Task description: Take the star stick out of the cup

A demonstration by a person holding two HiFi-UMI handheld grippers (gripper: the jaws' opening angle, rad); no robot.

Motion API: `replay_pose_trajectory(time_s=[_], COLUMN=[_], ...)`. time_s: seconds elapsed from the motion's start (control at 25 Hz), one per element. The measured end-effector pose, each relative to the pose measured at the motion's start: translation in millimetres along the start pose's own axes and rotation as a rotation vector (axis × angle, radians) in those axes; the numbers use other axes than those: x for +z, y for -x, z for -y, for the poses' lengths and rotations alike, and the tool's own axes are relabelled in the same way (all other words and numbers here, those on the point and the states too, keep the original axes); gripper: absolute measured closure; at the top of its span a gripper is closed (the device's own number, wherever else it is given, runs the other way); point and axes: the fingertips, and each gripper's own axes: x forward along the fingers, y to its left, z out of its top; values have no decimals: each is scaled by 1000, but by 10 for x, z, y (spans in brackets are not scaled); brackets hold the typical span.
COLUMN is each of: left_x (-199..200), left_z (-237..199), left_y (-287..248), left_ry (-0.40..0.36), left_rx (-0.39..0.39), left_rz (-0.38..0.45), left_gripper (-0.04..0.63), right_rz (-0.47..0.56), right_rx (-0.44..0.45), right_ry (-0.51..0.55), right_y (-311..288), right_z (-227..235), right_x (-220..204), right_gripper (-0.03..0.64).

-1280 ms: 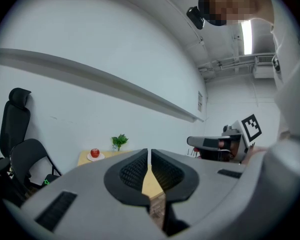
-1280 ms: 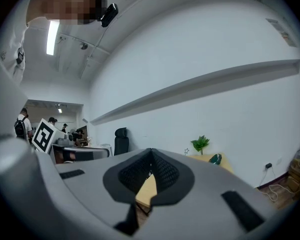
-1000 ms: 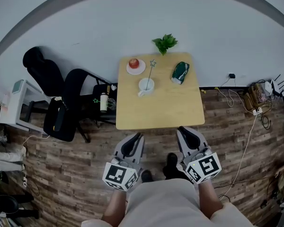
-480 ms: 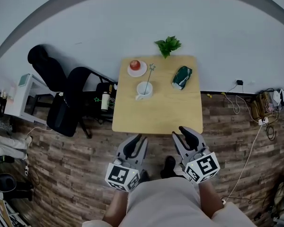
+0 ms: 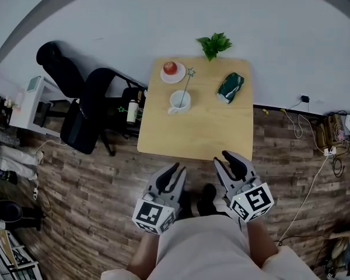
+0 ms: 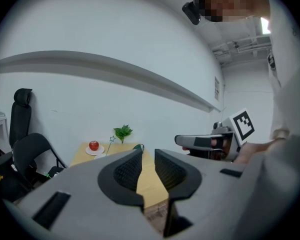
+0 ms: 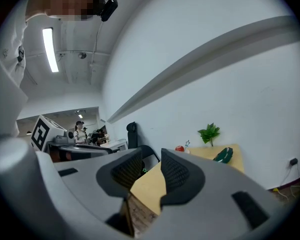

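Star stick (image 5: 185, 87): stands tilted in the white cup (image 5: 179, 102), star end up and leaning toward the plate (image 5: 165, 77)
Cup: on the far half of the pale wooden table (image 5: 204, 130), left of centre
Plate: far left corner of the table, a red apple (image 5: 170, 67) on it
Green packet (image 5: 230, 87): lying to the cup's right
Leafy plant (image 5: 216, 43): at the table's far edge, against the grey wall (image 5: 134, 16)
Beside the table on your left: black chairs (image 5: 93, 107), a bottle (image 5: 132, 112) among them
Floor (image 5: 87, 203): wood planks, with cables (image 5: 324, 142) along the right
Your left gripper (image 5: 170, 171): short of the near table edge, jaws a narrow gap apart, nothing between them
Your right gripper (image 5: 226, 160): alongside it, jaws have just been opening and now stand spread, nothing between them
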Motion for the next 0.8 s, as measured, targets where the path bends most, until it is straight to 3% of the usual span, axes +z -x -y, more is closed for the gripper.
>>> replay_pose_trajectory(time_s=[0.32, 0.8], left_x=[-52, 398], left_z=[-198, -696], left_y=[-173, -765], left_ry=[16, -35], left_rx=[-15, -159], left_rz=[-20, 16], left_gripper=[537, 535], right_rz=[-17, 34], right_rx=[-21, -167], right_ry=[3, 44], right_y=[-146, -564], right_z=[103, 374], right_x=[-26, 424], right_gripper=[503, 511])
